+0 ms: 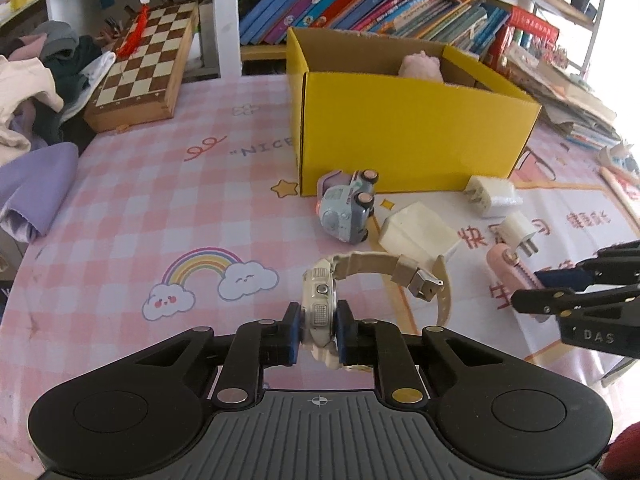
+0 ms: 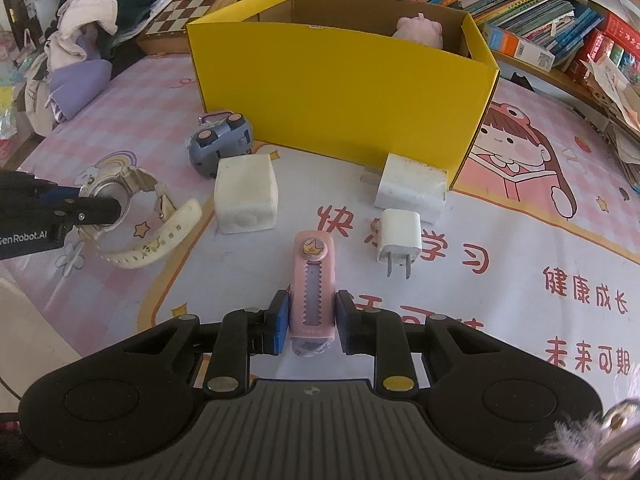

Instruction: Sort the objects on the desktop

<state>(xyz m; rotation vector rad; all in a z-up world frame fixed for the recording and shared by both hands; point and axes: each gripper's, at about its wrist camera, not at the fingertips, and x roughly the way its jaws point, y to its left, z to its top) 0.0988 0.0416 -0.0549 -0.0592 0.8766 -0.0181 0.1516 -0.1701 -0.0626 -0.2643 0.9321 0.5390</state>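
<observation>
Left gripper (image 1: 317, 330), marked "GenRobot.AI", jaws clamped on watch (image 1: 320, 312); right gripper (image 2: 311, 326) jaws nearly closed around pink case (image 2: 312, 280).

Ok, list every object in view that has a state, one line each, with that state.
left gripper: shut on the wristwatch case.
wristwatch: gripped, strap unbuckled.
right gripper: straddling the pink utility knife, pads near its sides.
pink utility knife: flat on the mat.
yellow cardboard box: open-topped, pink plush toy inside.
toy car: tipped on its side.
small charger plug: lying flat, prongs toward camera.
</observation>
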